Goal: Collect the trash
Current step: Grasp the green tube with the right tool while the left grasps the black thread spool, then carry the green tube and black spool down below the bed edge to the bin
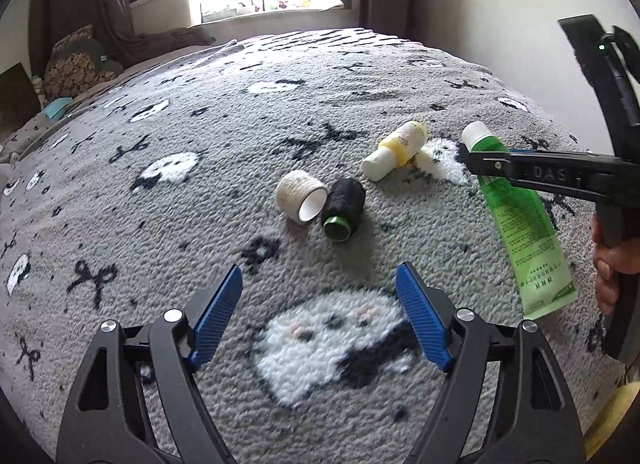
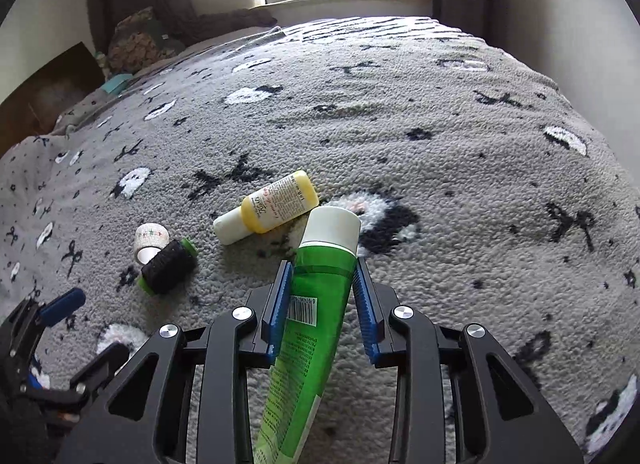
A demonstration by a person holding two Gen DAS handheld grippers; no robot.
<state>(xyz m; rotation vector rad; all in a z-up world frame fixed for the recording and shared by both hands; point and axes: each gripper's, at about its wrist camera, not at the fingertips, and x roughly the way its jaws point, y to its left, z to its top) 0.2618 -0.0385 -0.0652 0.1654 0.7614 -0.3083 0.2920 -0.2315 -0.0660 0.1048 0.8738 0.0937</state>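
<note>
Right gripper [image 2: 322, 296] pinches the soft green plastic tube with a white cap [image 2: 320, 304] just below its cap, over the grey patterned fleece blanket [image 2: 440, 144]. It likely weighs little and squashes easily; the stiffer shoulder suits gripping. Left gripper [image 1: 320, 320] hangs wide apart, empty.

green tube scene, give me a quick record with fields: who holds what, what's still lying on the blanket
surface: grey patterned blanket
right gripper: shut on the green tube, white cap pointing away
left gripper: open, holding nothing, above the blanket
lying loose: yellow bottle, white tape roll, black spool
contact: tape roll and spool side by side, touching
bin: none in view
</note>
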